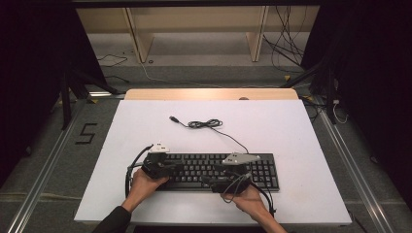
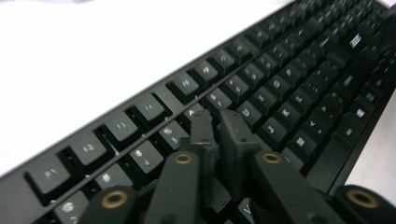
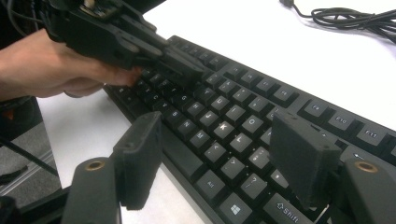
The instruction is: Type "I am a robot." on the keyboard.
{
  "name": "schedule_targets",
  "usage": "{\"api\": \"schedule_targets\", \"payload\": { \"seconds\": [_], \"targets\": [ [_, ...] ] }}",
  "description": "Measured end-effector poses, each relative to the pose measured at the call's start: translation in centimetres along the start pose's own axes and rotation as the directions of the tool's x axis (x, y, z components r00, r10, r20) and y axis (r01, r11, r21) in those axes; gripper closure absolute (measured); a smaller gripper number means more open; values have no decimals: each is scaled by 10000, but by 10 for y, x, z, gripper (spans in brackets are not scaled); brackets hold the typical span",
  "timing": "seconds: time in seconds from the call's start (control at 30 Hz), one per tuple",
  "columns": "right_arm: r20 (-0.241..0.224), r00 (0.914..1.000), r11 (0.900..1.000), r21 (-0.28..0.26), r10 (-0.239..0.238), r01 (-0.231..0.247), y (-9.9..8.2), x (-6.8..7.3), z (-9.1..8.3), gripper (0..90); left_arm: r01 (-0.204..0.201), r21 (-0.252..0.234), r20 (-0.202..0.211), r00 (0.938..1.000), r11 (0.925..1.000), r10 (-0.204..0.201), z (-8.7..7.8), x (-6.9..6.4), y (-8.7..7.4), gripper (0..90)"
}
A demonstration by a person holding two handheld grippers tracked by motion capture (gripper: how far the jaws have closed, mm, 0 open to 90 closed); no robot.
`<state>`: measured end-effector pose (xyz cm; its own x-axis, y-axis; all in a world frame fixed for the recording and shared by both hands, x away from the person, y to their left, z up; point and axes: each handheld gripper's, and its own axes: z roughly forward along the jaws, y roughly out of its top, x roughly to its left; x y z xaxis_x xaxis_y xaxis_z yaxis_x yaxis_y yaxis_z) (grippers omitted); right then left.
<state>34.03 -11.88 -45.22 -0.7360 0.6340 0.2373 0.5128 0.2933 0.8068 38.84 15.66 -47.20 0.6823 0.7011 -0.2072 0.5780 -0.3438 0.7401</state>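
While the left gripper point(image 2: 219, 123) is held nearly closed, apparently on nothing, over the keyboard point(image 1: 214, 170), the right gripper point(image 3: 217, 161) is kept wide, empty.

keyboard point(image 1: 214, 171) on table point(image 1: 121, 145), cable point(image 1: 206, 124) behind it

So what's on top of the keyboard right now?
Both tongs sit over the keyboard: the left tongs, nearly shut, on its keys; the right tongs open above. Keys beneath them are hidden.

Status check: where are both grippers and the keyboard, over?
Left gripper nearly shut, tips over the keys, nothing held. Right gripper open, empty, over keyboard front edge. Cable coiled behind, clear.
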Motion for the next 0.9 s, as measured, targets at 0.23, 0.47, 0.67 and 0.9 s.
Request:
{"api": "schedule_targets", "payload": {
  "seconds": [0.23,0.47,0.67,0.9],
  "targets": [
    [-2,10000,10000,-19,-15,15,-1,0,1,358,530,-965,379,9981,9939,-496,-20,5,1,666],
    [38,10000,10000,-14,-25,25,-1,-1,1,363,990,-1516,875,9924,9835,-864,-33,7,-6,468],
    [-3,10000,10000,14,-23,23,-1,-1,2,380,1223,-2111,1048,9892,9698,-1020,-47,7,-15,364],
    [-8,10000,9999,92,-80,80,-1,0,3,413,1276,-2422,1082,9887,9618,-1039,-57,4,-23,304]
  ]
}}
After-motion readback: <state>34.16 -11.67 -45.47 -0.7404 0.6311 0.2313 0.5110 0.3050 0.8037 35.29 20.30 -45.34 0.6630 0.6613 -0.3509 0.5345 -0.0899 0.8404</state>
